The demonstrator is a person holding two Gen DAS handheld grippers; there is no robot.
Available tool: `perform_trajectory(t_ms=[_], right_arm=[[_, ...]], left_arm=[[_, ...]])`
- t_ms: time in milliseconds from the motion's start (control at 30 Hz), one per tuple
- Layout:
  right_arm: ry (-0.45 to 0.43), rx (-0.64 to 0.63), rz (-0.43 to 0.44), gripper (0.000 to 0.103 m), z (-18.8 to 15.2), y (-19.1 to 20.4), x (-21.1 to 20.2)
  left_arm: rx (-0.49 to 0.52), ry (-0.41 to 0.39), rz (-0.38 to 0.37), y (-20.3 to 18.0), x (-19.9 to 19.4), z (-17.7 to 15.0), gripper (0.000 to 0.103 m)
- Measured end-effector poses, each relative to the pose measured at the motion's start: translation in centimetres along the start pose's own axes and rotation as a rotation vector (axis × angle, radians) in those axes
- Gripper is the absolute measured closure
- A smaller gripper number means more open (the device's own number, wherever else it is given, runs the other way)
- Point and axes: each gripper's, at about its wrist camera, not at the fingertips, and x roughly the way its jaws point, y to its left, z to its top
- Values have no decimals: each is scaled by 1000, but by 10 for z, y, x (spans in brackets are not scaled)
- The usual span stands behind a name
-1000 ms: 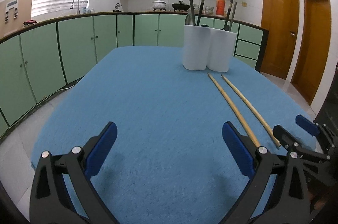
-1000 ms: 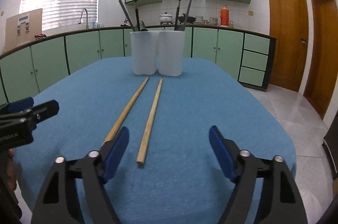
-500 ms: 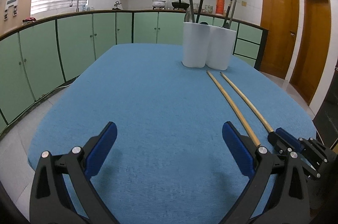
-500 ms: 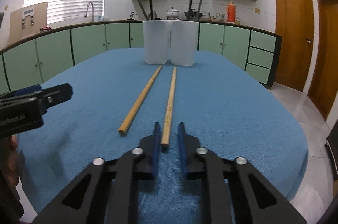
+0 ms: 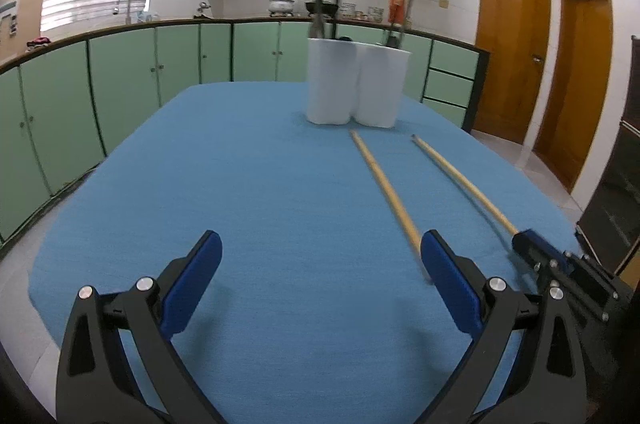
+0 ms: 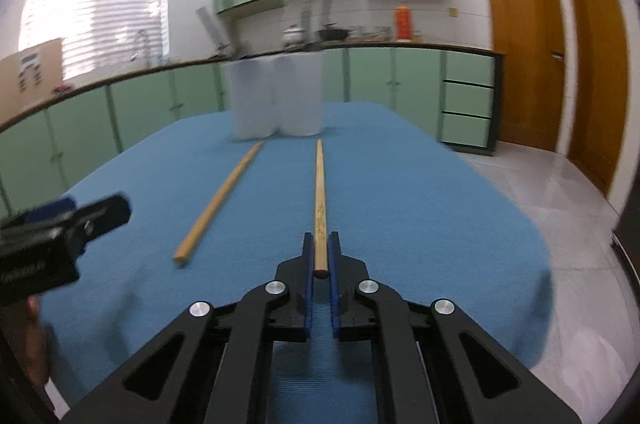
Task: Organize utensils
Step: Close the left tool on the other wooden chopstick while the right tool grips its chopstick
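Observation:
Two long wooden chopsticks lie on a blue table. My right gripper (image 6: 319,256) is shut on the near end of the right chopstick (image 6: 320,191), which points at the white utensil holder (image 6: 276,99). The left chopstick (image 6: 220,199) lies loose beside it. In the left wrist view my left gripper (image 5: 320,276) is open and empty above the cloth, with the loose chopstick (image 5: 384,183) by its right finger. The held chopstick (image 5: 460,179) and the right gripper (image 5: 536,256) show at right. The holder (image 5: 356,87) has dark utensils standing in it.
The blue table (image 5: 240,183) has rounded edges, with tiled floor to the right. Green cabinets (image 5: 120,75) run along the left and back. Wooden doors (image 5: 516,39) stand at right. The left gripper shows at the left in the right wrist view (image 6: 60,228).
My right gripper went from open to shut on the right chopstick's near end and has swung it apart from the other. The left gripper stayed open and shifted slightly.

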Motion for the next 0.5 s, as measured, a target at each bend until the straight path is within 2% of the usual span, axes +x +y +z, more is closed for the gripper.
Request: perform_trajectory(t_ms=[167,267,367,500], right_arm=[[-10,64,-59,96,1,-29,-4],[-14,84,-70,96,0,-38,-6],[-26,85,-70,96,0,-41,-8],[-38,87,-67,96,0,-45,-10]], left_arm=[[37,16,-19,-28,9,-3,9],[54,49,-20,-40,18,-5,28],[51,71,-11,-45,24,-8,32],[50,102,-11,-49,31,-11,48]])
